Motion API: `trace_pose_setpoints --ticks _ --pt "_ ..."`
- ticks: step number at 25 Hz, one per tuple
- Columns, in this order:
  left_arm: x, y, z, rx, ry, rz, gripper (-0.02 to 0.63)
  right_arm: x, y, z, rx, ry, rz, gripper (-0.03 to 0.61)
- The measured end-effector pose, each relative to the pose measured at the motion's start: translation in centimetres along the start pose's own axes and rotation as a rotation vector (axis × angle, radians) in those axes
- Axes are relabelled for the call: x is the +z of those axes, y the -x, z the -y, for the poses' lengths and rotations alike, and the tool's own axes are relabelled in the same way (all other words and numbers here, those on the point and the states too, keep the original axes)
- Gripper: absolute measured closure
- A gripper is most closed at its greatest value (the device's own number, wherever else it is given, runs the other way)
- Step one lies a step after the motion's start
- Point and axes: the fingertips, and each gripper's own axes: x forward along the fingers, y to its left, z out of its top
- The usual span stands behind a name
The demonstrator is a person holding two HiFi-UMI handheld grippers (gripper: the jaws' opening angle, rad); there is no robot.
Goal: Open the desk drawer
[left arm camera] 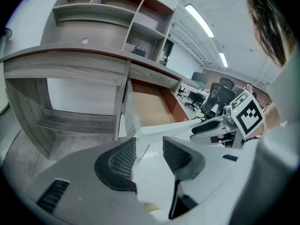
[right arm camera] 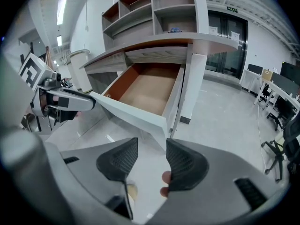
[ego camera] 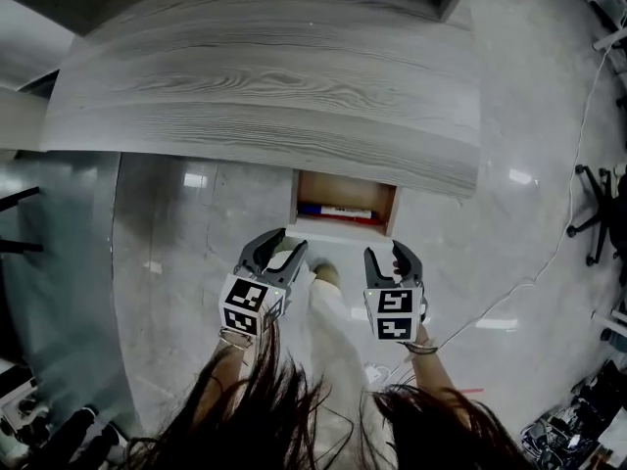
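Note:
The desk drawer (ego camera: 343, 207) stands pulled out from under the grey wood desk top (ego camera: 265, 96), and a flat red and blue item (ego camera: 338, 211) lies inside it. Its white front panel (ego camera: 338, 230) faces me. My left gripper (ego camera: 291, 242) hovers open just short of the panel's left end, holding nothing. My right gripper (ego camera: 388, 253) is open and empty too, just off the panel's right end. In the left gripper view the left gripper (left arm camera: 147, 158) points at the drawer (left arm camera: 154, 108). In the right gripper view the right gripper (right arm camera: 151, 161) points at the front corner of the drawer (right arm camera: 145, 90).
Open shelving (left arm camera: 112, 13) rises above the desk. A thin cable (ego camera: 558, 243) runs across the glossy floor at the right, near a chair base (ego camera: 598, 213). Office chairs (left arm camera: 220, 90) stand farther off. The person's pale trouser legs (ego camera: 333, 321) are between the grippers.

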Motion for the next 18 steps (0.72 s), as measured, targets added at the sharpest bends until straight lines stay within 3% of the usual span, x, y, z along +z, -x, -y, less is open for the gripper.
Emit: trace_pose_setpoints --ticks 13,18 --pt "-0.5 1.9 -0.3 0.05 -0.011 -0.022 0.436 -0.6 0.3 -1.0 -0.001 -0.047 0.002 0.382" --pt "-0.7 2.9 0.2 0.045 -0.025 0.007 0.436 -1.2 1.1 -1.5 -0.014 -0.063 0.007 0.382"
